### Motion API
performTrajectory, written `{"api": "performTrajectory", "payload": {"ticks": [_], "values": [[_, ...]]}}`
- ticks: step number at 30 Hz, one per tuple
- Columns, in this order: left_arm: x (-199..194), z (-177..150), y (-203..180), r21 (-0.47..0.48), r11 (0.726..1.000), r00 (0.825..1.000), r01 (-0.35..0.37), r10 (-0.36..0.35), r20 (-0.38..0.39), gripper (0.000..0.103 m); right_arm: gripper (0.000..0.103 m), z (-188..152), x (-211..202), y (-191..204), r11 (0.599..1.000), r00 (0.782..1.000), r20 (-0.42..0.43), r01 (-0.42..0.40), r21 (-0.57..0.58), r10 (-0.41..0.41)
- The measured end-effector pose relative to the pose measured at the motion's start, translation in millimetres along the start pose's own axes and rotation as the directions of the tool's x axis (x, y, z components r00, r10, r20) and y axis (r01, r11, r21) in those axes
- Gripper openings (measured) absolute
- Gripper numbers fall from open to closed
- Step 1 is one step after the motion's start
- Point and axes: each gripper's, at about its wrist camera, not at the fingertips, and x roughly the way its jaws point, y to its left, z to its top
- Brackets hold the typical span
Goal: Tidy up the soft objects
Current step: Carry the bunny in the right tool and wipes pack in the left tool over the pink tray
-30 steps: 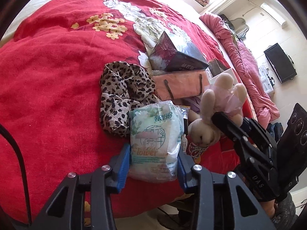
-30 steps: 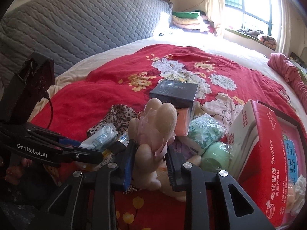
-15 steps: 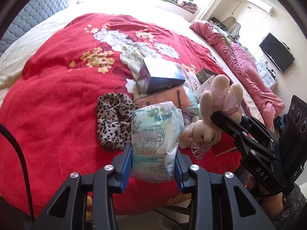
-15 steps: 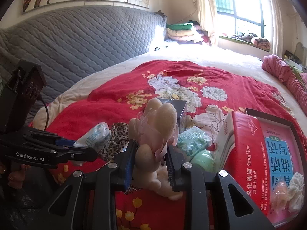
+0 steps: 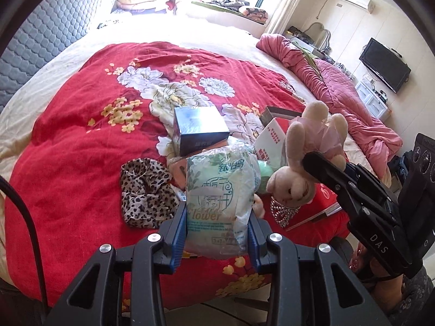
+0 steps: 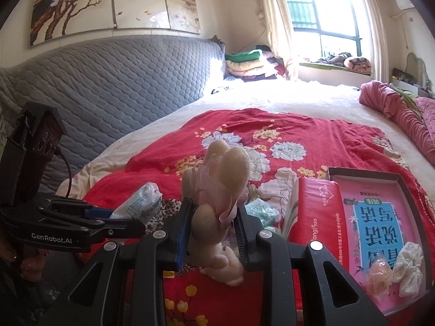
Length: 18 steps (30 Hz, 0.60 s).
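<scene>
Between left fingers [image 5: 178, 233]: tissue pack [image 5: 221, 203], clamped; right fingers [image 6: 182, 233] clamp plush rabbit [image 6: 217, 206].

A red flowered blanket [image 5: 81, 146] is lying across the middle; a dark blue box [image 5: 199, 130] is sitting on it; a black TV [image 5: 384, 65] is hanging at the upper right; a tree painting [image 6: 108, 2] is hanging at the upper left.
</scene>
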Motion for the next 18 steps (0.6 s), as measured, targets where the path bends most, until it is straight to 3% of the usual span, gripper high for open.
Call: {"api": "performTrajectory", "payload": {"ticks": [18], "values": [[-5,26,-83,0.138,0.99,0.999,0.001,-0.006,0.035,0.038,0.03,11,-62,-57,0.987,0.984,0.141,0.089,0.134,-0.108]]}}
